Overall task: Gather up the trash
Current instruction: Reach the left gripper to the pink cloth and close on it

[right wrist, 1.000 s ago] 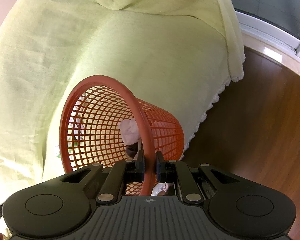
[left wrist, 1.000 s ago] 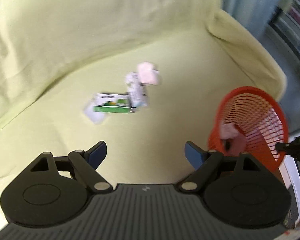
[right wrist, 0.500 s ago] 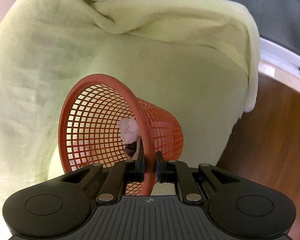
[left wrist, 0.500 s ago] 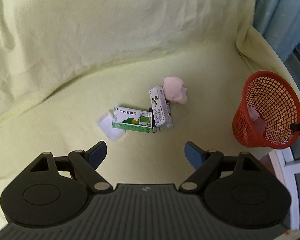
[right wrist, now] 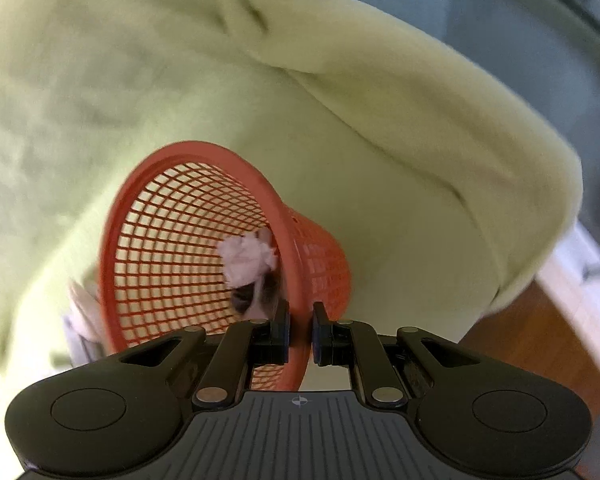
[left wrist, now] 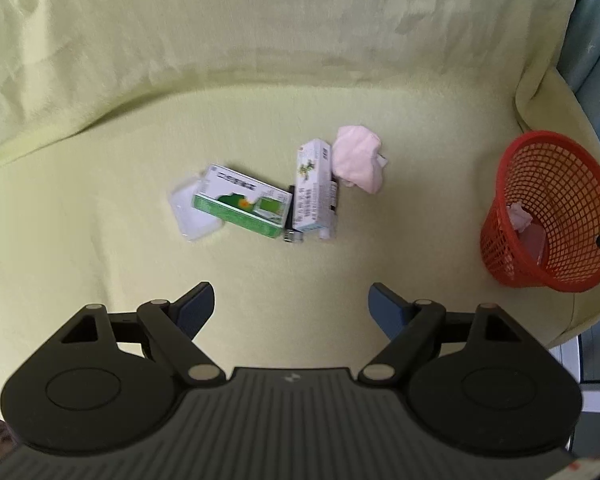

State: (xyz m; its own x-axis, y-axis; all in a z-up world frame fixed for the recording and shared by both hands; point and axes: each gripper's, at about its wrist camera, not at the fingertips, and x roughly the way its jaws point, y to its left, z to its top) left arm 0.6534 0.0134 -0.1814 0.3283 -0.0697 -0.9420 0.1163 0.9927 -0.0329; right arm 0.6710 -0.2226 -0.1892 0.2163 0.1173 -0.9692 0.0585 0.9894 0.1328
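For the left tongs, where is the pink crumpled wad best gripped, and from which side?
Probably across the pink wad's bulging upper-right part, coming from above. It is soft, and that side is free of the white carton against its left edge. The left tongs are open.

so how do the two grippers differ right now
The left gripper is wide open and empty, above the sofa cover; the right gripper is shut on the rim of the red basket. The left faces the boxes; the right faces into the basket. Both are black with blue pads.
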